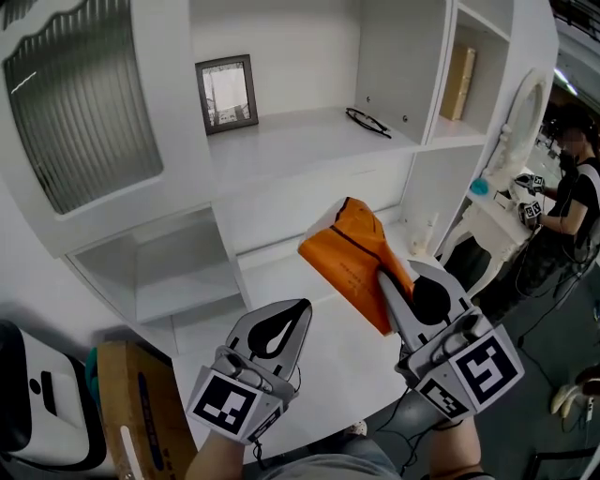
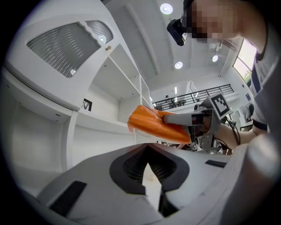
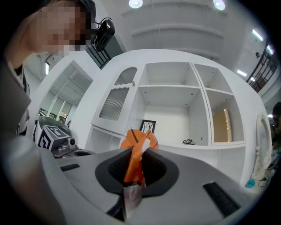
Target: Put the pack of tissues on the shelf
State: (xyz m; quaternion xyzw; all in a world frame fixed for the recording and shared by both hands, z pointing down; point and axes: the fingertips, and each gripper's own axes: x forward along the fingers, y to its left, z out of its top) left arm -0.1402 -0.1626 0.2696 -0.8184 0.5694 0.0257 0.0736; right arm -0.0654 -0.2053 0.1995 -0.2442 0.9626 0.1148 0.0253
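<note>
Now the right gripper [image 1: 387, 279] pinches the pack [image 1: 352, 251] by its near edge, holding it aloft short of the shelf [image 1: 309, 131] for placing; the left gripper [image 1: 289, 319] idles, jaws together, empty.

Staged home room inside a large lab or test hall.

Home side: white shelf unit [image 1: 309, 141] at 12 o'clock, holding a framed picture [image 1: 227, 94] and a pair of glasses [image 1: 368, 122]. Ribbed-glass cabinet door [image 1: 80, 103] at 10 o'clock. White dressing table [image 1: 492, 225] with an oval mirror [image 1: 525, 122] at 2 o'clock.

Hall side: high ceiling with recessed lights [image 2: 166, 8] and a mezzanine railing [image 2: 193, 96]. A second person [image 1: 574, 202] at 3 o'clock works at the dressing table with marker cubes [image 1: 531, 210] in hand. Cables [image 1: 553, 281] trail on the floor there.
</note>
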